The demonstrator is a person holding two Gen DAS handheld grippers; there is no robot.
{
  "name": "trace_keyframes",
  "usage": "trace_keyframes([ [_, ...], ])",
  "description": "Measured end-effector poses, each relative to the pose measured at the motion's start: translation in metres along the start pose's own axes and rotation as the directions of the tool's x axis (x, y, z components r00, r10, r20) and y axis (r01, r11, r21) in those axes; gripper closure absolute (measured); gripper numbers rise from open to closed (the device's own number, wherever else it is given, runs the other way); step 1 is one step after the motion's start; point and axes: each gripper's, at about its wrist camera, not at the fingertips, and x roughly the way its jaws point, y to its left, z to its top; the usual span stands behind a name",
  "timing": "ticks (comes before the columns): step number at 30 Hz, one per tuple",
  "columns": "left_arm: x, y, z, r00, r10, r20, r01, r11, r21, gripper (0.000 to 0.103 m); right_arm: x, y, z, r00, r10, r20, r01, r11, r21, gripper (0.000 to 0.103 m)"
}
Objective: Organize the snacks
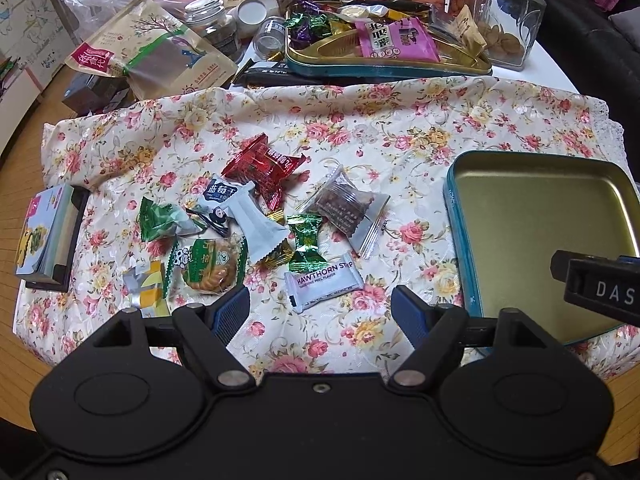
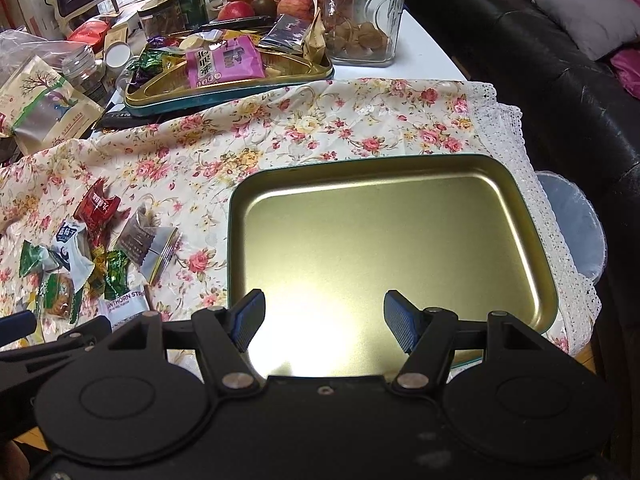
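Note:
Several wrapped snacks lie in a heap on the floral cloth [image 1: 400, 128]: a red packet [image 1: 264, 164], a white hawthorn strip packet [image 1: 324, 280], a green candy [image 1: 306, 240], a clear-wrapped brown bar [image 1: 348, 204] and a green mooncake packet [image 1: 208, 266]. My left gripper [image 1: 320, 314] hovers open just in front of the hawthorn packet, holding nothing. To the right sits an empty gold tin tray [image 2: 532, 296] with a teal rim. My right gripper [image 2: 324, 318] hangs open over the tray's near edge, with nothing between its fingers.
A second teal tin [image 1: 384, 68] at the back holds a pink packet and candies. Behind it stand a glass jar [image 1: 508, 12], apples and bags. A small box [image 1: 44, 236] lies at the cloth's left edge. A black sofa [image 2: 560, 80] borders the table on the right.

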Motion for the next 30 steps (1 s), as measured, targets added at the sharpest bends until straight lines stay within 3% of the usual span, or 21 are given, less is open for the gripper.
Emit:
trace_keyframes([
  [17, 0.002, 0.004, 0.001, 1.000, -0.018, -0.020, 0.018, 1.000, -0.012, 0.025, 0.000, 0.001, -0.001, 1.000, -0.004, 0.002, 0.004, 1.000, -0.007, 0.035],
  [21, -0.004, 0.016, 0.014, 0.999, -0.039, 0.015, 0.040, 0.998, -0.039, 0.026, -0.005, 0.005, 0.001, 1.000, 0.009, 0.029, -0.008, 1.000, -0.005, 0.035],
  [26, -0.023, 0.061, 0.041, 0.985, 0.073, 0.154, -0.044, 0.982, -0.186, 0.026, -0.022, 0.012, 0.011, 0.991, 0.031, 0.131, -0.032, 0.999, 0.005, 0.035],
  [30, -0.035, 0.101, 0.061, 0.972, 0.131, 0.194, -0.072, 0.957, -0.282, 0.028, -0.037, 0.025, 0.021, 0.974, 0.074, 0.215, -0.080, 0.997, 0.019, 0.035],
])
